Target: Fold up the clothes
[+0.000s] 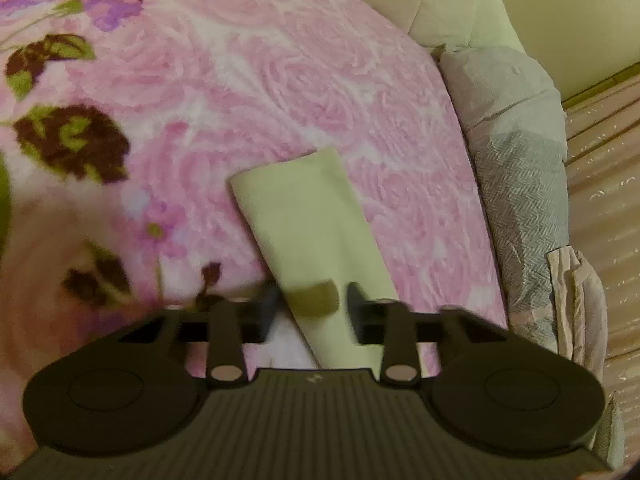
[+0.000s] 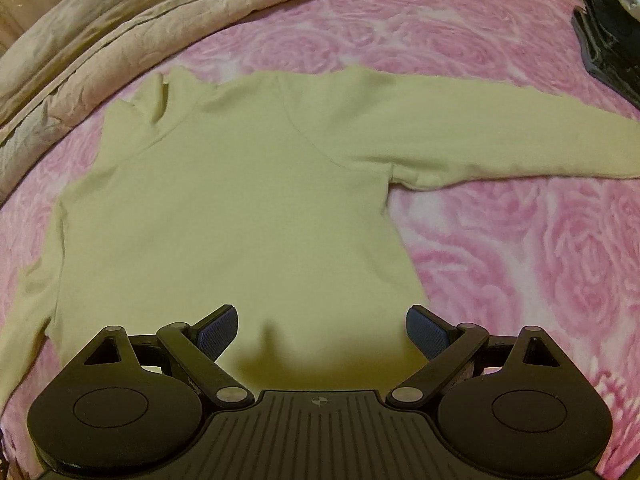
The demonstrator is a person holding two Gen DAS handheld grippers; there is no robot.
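Folding has barely begun: the pale top [image 2: 224, 216] lies spread flat (one sleeve [image 1: 304, 232] outstretched), left gripper [image 1: 312, 300] with jaws nearly together around that sleeve, though a firm clamp is unclear, right gripper [image 2: 322, 332] jaws apart.

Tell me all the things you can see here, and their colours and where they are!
Top: one, pale yellow-green, spread flat on the blanket, one sleeve stretched out.
Blanket: one, pink with rose pattern, covering the bed.
Pillow: one, grey, at the blanket's edge.
Beige bedding: crumpled, beyond the top.
Dark item: one, black, at the far right edge; too cut off to identify.
Left claw: one, black, over the sleeve, blurred, jaws drawn in around it.
Right claw: one, black with blue pads, open above the top's hem.
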